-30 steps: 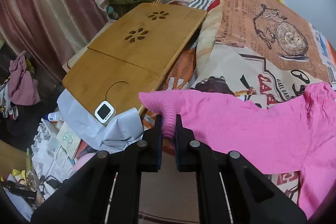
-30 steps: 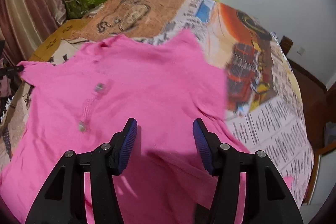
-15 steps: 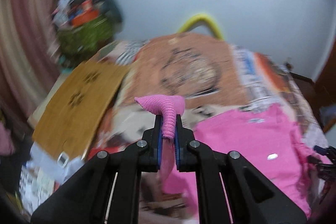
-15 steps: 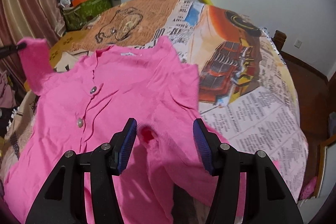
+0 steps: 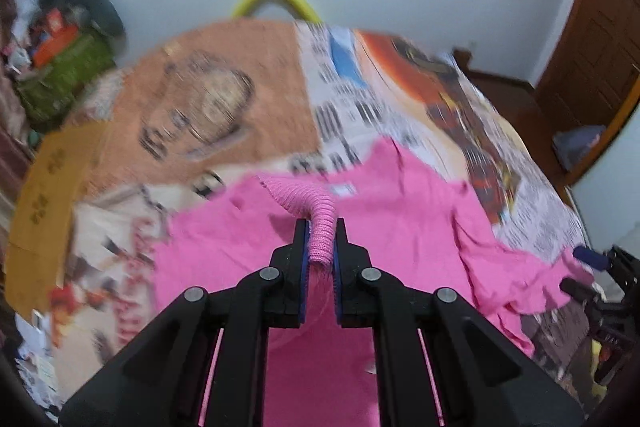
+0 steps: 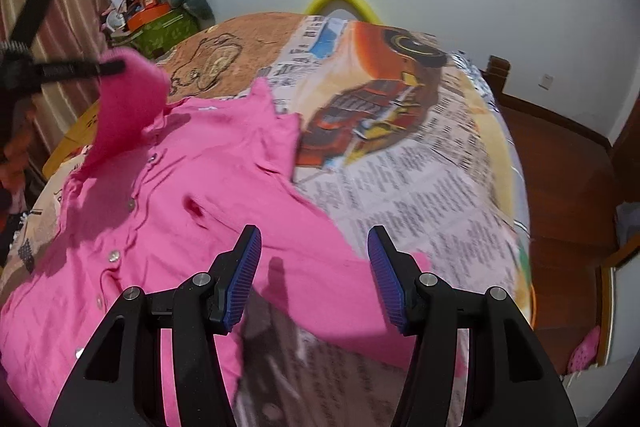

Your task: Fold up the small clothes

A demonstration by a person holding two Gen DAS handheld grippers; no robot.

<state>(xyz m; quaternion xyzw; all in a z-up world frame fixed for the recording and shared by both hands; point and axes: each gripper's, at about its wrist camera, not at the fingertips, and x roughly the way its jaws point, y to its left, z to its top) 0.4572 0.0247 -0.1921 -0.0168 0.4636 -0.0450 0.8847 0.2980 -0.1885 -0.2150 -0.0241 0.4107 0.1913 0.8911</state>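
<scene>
Spread across a bed (image 6: 420, 179) with newspaper-print cover: pink shirt (image 6: 192, 211), buttons up. Left gripper (image 5: 320, 247) clenched on ribbed cuff (image 5: 316, 223), lifted above the shirt's body. Right gripper (image 6: 314, 267) released, hovering over the near right sleeve, seemingly not touching. Left view blurred.

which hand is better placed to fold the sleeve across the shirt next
Left. Its tongs are shut on the ribbed sleeve cuff, lifted above the pink shirt. The right tongs hang open, holding nothing.
</scene>
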